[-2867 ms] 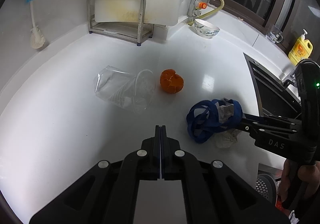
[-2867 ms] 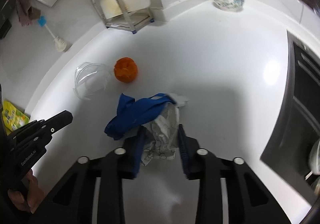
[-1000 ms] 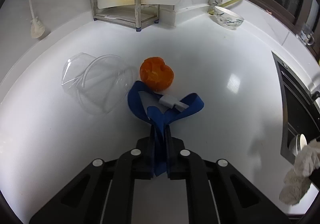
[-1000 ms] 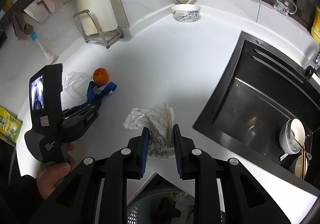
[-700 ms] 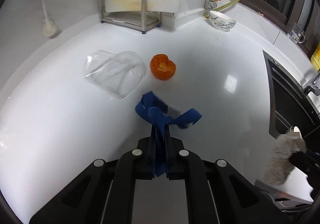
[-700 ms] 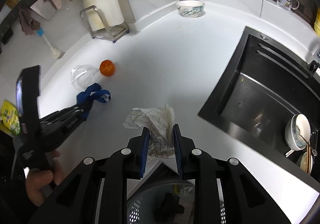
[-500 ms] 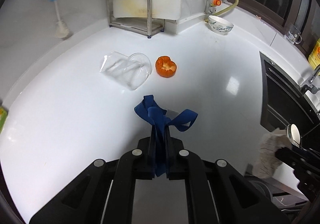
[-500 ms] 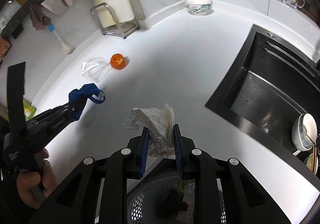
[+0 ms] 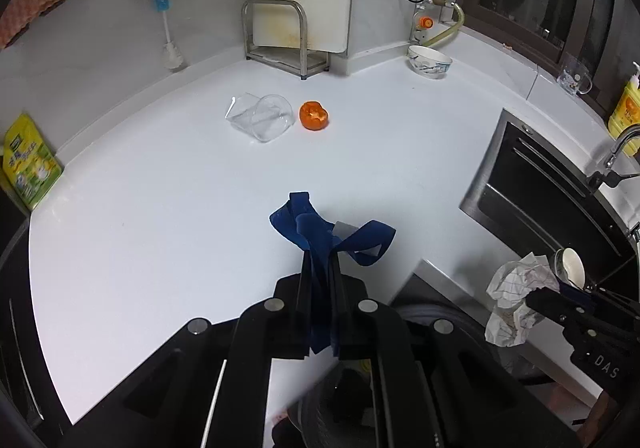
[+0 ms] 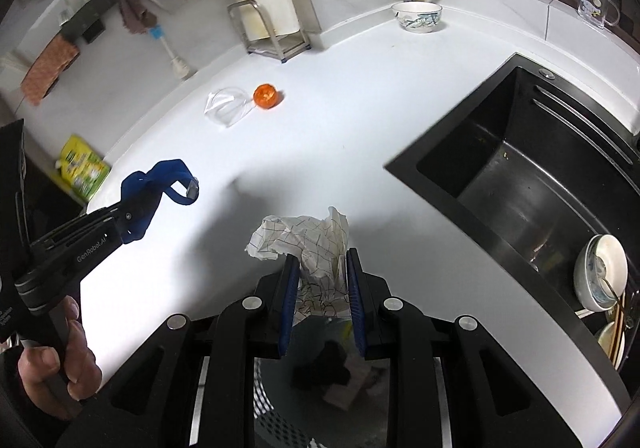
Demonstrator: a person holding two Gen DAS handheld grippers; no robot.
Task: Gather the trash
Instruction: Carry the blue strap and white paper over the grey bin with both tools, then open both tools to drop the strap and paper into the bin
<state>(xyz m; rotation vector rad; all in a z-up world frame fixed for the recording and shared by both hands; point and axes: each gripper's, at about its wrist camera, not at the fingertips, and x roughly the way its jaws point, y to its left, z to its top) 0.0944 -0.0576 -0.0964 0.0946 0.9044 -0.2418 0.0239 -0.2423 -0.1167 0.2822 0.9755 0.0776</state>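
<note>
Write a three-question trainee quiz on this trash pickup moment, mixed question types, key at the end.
1. True or false: the right gripper is shut on the crumpled paper.
2. What does the left gripper hold?
A. clear plastic cup
B. blue strap
C. orange peel
3. Fill in: the orange peel lies on the counter beside the ____.

Key
1. True
2. B, the blue strap
3. clear plastic cup

One cup (image 9: pixel 262 117), one orange peel (image 9: pixel 314 115)
</note>
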